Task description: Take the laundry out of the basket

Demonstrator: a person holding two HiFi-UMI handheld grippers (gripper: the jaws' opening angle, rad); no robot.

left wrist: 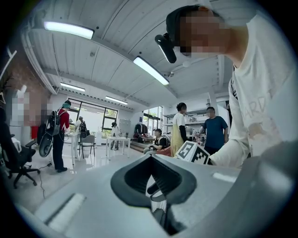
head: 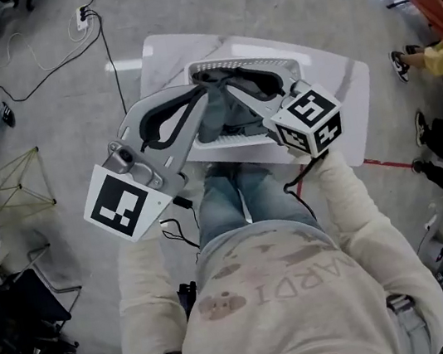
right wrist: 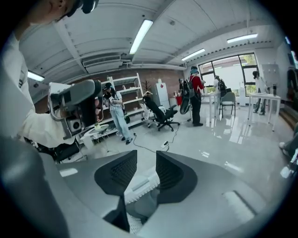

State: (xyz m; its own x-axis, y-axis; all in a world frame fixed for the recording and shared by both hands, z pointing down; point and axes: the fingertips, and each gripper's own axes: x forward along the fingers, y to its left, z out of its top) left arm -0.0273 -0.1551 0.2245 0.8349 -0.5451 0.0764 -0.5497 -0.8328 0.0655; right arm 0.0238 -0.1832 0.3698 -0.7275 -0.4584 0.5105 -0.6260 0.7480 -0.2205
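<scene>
Item: grey laundry (head: 228,116), heaped in the white basket (head: 245,65) on the desk (head: 341,85) at upper centre, not yet lifted out; your left tongs (head: 205,90) hover over it pressed together, no cloth visibly caught, while your right tongs (right wrist: 146,160) stand spread, seemingly ready to bite the cloth.

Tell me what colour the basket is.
The basket is white; the head view shows it best.
</scene>
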